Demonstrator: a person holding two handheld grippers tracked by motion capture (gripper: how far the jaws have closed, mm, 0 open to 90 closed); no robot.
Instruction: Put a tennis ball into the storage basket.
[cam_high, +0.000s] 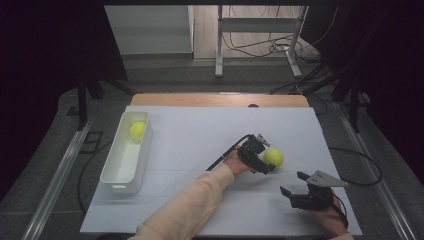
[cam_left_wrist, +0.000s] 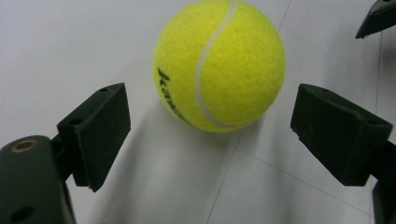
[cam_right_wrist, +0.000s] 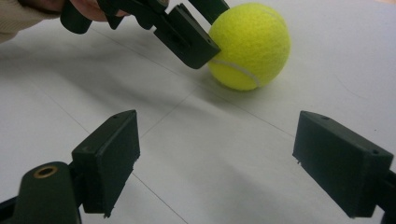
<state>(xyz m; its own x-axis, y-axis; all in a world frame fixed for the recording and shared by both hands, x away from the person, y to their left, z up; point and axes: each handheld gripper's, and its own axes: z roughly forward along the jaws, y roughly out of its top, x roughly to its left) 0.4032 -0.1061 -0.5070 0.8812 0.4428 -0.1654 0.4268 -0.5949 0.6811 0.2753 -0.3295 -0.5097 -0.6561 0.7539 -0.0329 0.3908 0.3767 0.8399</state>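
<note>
Left gripper jaws spread, tennis ball framed between, ungripped: grasp being lined up. Right gripper held apart, idle.

tennis ball's black lettering partly unreadable

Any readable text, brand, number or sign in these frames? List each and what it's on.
Black printed lettering on the tennis ball between the left gripper jaws: partly turned away, reads roughly "kawa...", the rest hidden by the curve.
The second ball, in the white bin: too small to show any print.
No text on the table sheet or the right gripper.
</note>
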